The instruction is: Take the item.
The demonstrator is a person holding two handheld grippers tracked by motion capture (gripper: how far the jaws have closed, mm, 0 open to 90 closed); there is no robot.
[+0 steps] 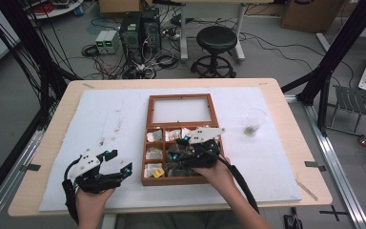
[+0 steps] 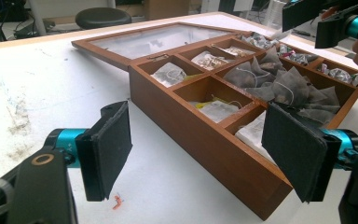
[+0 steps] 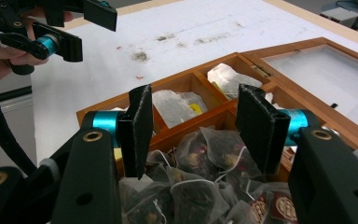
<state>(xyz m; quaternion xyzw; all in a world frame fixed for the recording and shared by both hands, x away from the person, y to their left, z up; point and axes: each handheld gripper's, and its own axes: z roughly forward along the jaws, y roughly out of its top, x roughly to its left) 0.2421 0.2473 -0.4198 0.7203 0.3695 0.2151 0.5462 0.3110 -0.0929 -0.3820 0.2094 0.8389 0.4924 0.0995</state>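
A wooden tea box [image 1: 144,157] lies on the white mat with its glass lid [image 1: 181,109] folded back flat. Its compartments hold tea bags. My right gripper [image 1: 180,149] hovers over the box's front compartments, jaws partly apart. In the right gripper view its pads [image 3: 140,121] straddle a heap of dark pyramid tea bags [image 3: 200,154] without pressing on any. My left gripper [image 1: 119,161] rests open over the mat, left of the box. In the left gripper view [image 2: 196,126] nothing lies between its jaws, and the box's corner [image 2: 261,186] is just ahead.
A clear glass cup [image 1: 254,121] with some dregs stands on the mat right of the box. The mat [image 1: 109,119] has dark stains left of the lid. A small orange scrap [image 2: 117,201] lies near my left gripper. A stool [image 1: 215,47] and cables sit on the floor beyond the table.
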